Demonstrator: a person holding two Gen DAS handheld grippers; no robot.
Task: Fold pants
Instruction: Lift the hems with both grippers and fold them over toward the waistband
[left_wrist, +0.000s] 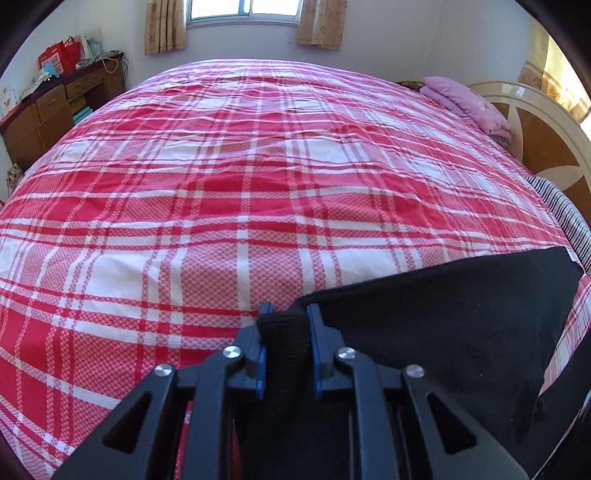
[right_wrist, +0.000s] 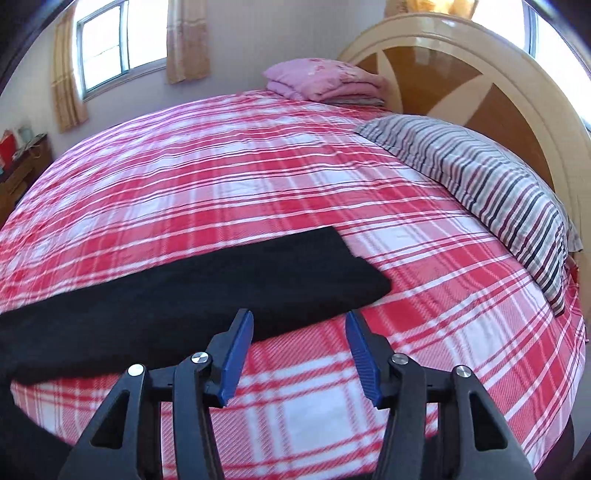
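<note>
The black pants lie on the red and white plaid bedspread. My left gripper is shut on a bunched ribbed edge of the pants, near the bed's front edge. The cloth spreads to the right from there. In the right wrist view the pants lie as a long folded band across the left of the bedspread. My right gripper is open and empty, just in front of the band's near edge, its left fingertip over the black cloth.
A striped pillow and a folded pink blanket lie by the cream headboard. A wooden dresser with red bags stands at the far left under a curtained window.
</note>
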